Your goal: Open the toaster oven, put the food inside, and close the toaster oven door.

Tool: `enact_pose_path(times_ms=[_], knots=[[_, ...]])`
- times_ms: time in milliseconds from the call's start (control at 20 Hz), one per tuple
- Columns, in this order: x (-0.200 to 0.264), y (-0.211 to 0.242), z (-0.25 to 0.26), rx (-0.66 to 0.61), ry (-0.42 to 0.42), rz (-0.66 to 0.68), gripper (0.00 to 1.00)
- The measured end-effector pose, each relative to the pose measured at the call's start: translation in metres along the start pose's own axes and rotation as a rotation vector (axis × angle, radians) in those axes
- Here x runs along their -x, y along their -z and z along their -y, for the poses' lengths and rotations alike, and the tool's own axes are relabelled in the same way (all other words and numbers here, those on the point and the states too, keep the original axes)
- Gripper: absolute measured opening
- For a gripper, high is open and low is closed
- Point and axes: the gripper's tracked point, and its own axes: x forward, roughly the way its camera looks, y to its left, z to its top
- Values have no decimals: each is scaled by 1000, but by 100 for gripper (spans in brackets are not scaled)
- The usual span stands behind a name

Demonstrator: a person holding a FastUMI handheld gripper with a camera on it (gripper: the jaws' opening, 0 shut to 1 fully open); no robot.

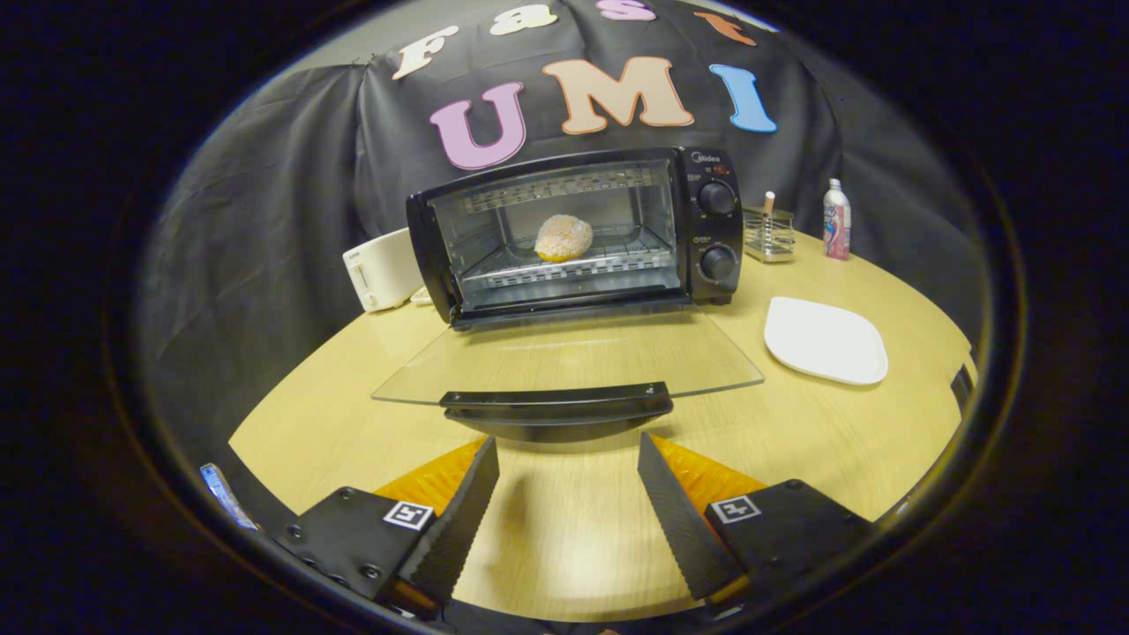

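Black toaster oven [573,234] with two knobs stands on pale wooden table [564,529]. Its clear glass door [564,362] lies dropped flat toward gripper. Round sugared bun [564,238] sits on wire rack inside oven; food step looks done, closing left.

Door: stiff, hinged at oven base, glass likely slick and breakable. Judged best hold: black bar handle [556,407] at door's free edge; lift from beneath.

Gripper [569,516]: fingers spread wide, empty, touching nothing; handle just ahead of tips.

White plate [825,339] right of oven, bare.
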Motion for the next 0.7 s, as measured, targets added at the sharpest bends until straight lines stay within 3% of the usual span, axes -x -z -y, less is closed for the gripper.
enact_pose_path(times_ms=[700], knots=[[-2,-20,-3,-27,-4,43,98]])
